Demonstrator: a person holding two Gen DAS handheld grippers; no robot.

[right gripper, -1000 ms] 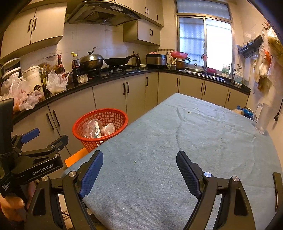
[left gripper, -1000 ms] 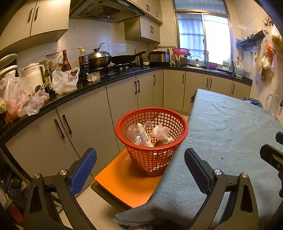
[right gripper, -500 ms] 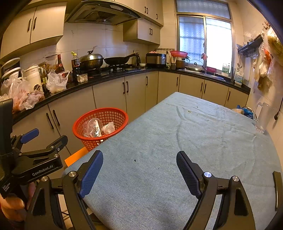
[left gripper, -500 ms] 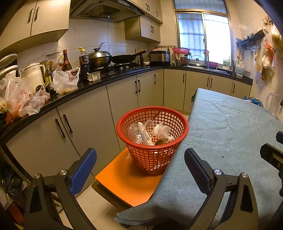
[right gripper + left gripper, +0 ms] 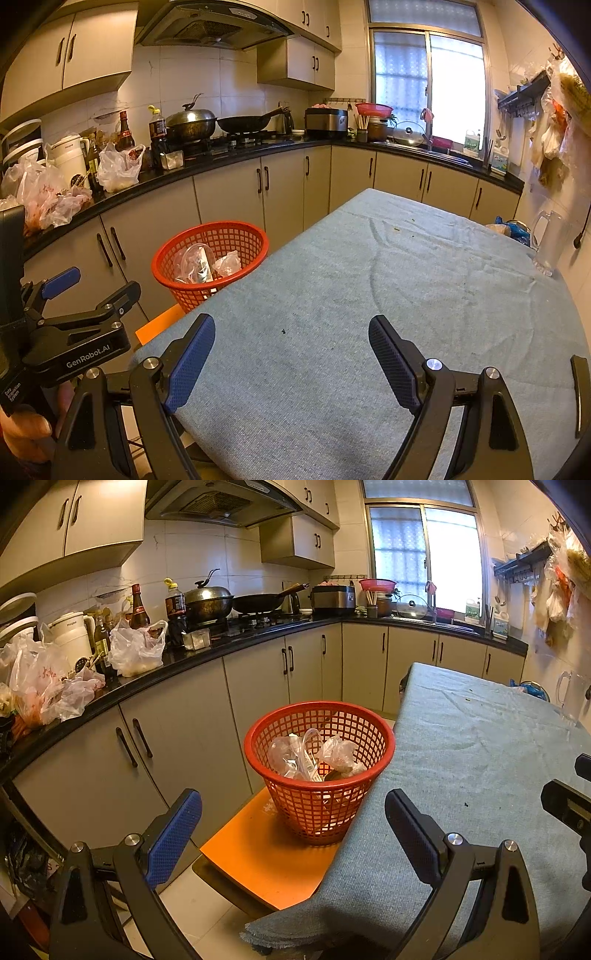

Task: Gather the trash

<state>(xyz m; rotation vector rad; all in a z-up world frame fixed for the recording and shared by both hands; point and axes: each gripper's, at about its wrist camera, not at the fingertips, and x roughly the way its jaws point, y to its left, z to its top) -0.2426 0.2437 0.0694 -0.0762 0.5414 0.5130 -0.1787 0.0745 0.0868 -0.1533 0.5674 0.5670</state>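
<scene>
A red mesh basket (image 5: 321, 805) stands on an orange stool (image 5: 258, 856) beside the table; it also shows in the right wrist view (image 5: 210, 291). Crumpled clear plastic trash (image 5: 306, 757) lies inside it, also seen from the right (image 5: 201, 264). My left gripper (image 5: 291, 819) is open and empty, held back from the basket. My right gripper (image 5: 291, 347) is open and empty above the near end of the grey-blue tablecloth (image 5: 406, 288). The left gripper's body (image 5: 74, 332) shows at the left of the right wrist view.
A black counter (image 5: 184, 661) with plastic bags (image 5: 136, 650), bottles, a wok and a kettle runs along the left and back. A clear pitcher (image 5: 550, 243) stands at the table's far right edge. Small crumbs (image 5: 397, 229) lie on the cloth.
The left wrist view has shifted very slightly; the basket sits a touch further right and higher. Both grippers stay open and nearly still.
</scene>
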